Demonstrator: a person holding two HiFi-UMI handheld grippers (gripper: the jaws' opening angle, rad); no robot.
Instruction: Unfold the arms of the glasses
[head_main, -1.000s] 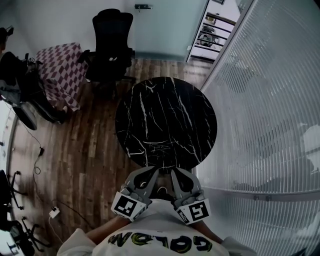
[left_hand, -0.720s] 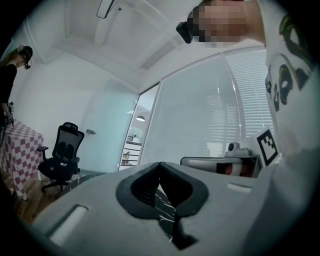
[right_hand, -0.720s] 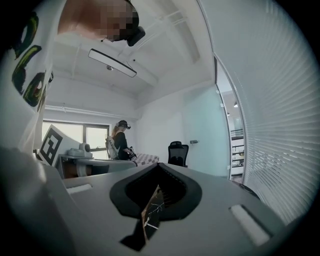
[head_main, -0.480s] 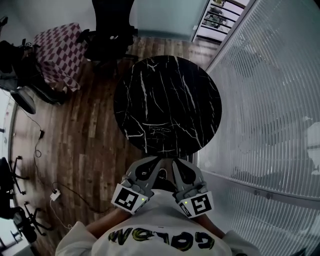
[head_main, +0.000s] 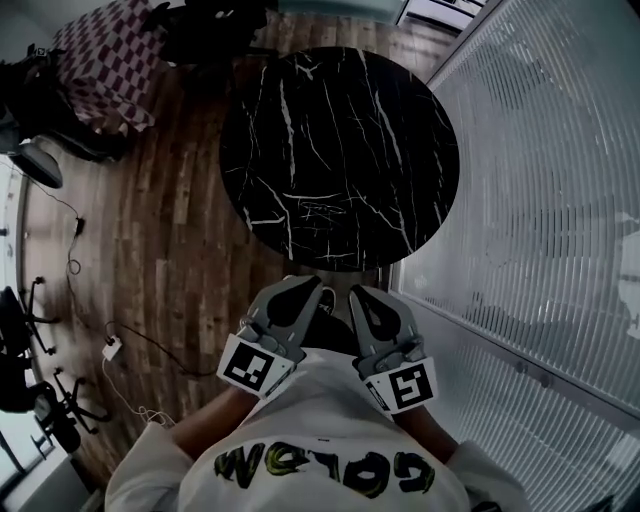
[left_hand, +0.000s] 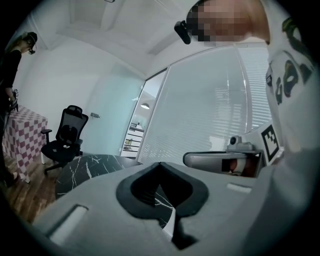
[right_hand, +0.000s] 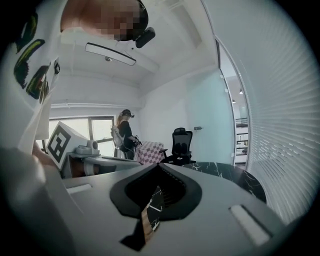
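Glasses (head_main: 320, 211), thin and wiry, lie near the close edge of the round black marble table (head_main: 340, 120). They look light and bendy, so pinch an arm softly. The left grey claw (head_main: 310, 285) and right grey claw (head_main: 357, 294) are closed tight, holding nothing

The worktop (head_main: 340, 120) stands at twelve o'clock beyond the left gripper (head_main: 308, 287) and right gripper (head_main: 358, 296), a cloth-covered table (head_main: 105, 60) at ten, a slatted wall (head_main: 540, 200) at three.
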